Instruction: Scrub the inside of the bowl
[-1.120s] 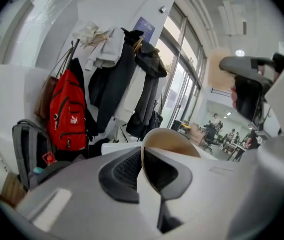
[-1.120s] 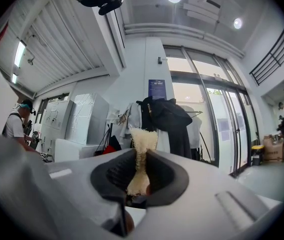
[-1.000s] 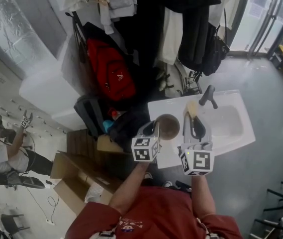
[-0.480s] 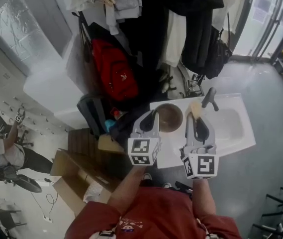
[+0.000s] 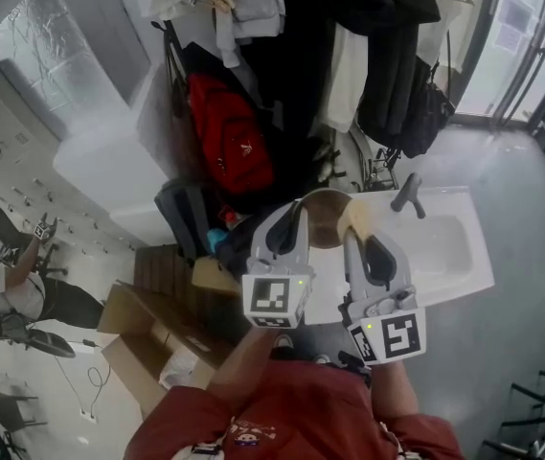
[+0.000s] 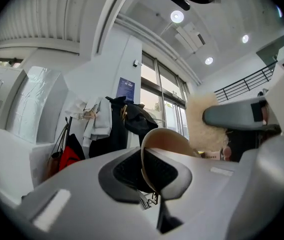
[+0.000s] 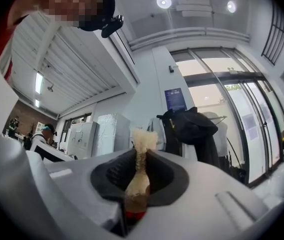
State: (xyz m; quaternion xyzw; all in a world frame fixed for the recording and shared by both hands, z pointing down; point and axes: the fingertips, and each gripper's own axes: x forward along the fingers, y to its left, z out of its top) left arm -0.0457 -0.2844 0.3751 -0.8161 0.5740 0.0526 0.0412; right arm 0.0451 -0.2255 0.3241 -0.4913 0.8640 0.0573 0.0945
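A brown bowl [image 5: 323,220] hangs in the air, left of the white sink [image 5: 449,247]. My left gripper [image 5: 298,222] is shut on its near rim. In the left gripper view the bowl's pale rim [image 6: 164,136] stands edge-on between the jaws. My right gripper [image 5: 361,234] is shut on a beige scrub brush [image 5: 356,216], whose tuft touches the bowl's right edge. In the right gripper view the brush [image 7: 141,166] sticks up from the shut jaws. The left gripper view also shows the brush's fluffy head [image 6: 207,126] beside the right gripper's finger [image 6: 236,116].
A dark faucet [image 5: 407,194] stands at the sink's back edge. Coats and a red backpack [image 5: 231,137] hang behind. Cardboard boxes [image 5: 152,338] lie on the floor at the left, and a person [image 5: 9,290] sits farther left.
Both grippers have risen toward the camera with the bowl and the brush. The brush head has closed in on the bowl's rim.
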